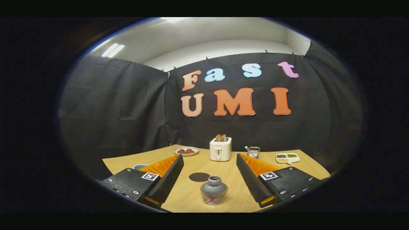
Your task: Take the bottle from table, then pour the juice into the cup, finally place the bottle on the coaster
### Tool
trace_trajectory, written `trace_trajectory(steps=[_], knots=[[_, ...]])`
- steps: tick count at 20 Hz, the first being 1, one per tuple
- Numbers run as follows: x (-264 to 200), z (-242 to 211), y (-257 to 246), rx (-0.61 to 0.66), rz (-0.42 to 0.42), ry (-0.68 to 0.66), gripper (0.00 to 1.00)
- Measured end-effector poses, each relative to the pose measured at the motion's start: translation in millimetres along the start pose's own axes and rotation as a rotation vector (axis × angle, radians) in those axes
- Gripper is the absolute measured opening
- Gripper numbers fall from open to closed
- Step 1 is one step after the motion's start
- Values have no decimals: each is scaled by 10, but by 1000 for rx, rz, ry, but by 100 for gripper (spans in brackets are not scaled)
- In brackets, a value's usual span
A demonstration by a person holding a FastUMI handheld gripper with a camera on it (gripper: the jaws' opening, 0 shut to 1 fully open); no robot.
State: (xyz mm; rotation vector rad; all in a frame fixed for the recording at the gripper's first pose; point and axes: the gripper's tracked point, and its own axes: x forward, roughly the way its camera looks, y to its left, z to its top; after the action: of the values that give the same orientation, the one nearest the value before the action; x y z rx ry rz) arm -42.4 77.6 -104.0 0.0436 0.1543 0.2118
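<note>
At the far left, beside the left finger (166,179), a small cup (139,166) peeks out on the pale wood-grain table (230,198); only its rim shows, and its material is hard to tell. Further back sits a round plate (186,151) with reddish pieces on it.

The gripper (209,174) has its fingers spread wide, holding nothing; their inner faces are ribbed. Between them, toward the near ends of the fingers and slightly right of centre, stands the bottle (213,190): squat, rounded, grey and glossy, with a short neck, an open mouth and a printed band around its base. Its long axis is upright, so the fingers flank it on either side, neither one touching. By my reading, the grasp turns on this: the bottle already lies inside the open span, and closing on its belly needs only a small forward advance.

Just beyond the bottle, a little to its left, lies the coaster (199,176), a flat dark disc. Past that stands a white, smooth toaster (220,149) with bread in its slots, then a small metal holder (253,151), and furthest right a white divided dish (287,157) of condiments.
</note>
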Motion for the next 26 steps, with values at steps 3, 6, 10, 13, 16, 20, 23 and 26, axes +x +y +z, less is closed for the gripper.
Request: trace_trajectory(steps=[3,6,10,13,16,20,23,26], knots=[[21,-253,32,2,-1,33,99],[61,-475,25,-9,-6,69,99],[120,-790,-25,-1,-25,115,99],[139,-1061,-67,25,-34,166,99],[164,-1265,-76,55,-39,214,99],[170,-1493,-102,74,-54,257,98],[193,-1639,-106,87,-67,283,94],[208,-1739,-108,100,-74,299,88]])
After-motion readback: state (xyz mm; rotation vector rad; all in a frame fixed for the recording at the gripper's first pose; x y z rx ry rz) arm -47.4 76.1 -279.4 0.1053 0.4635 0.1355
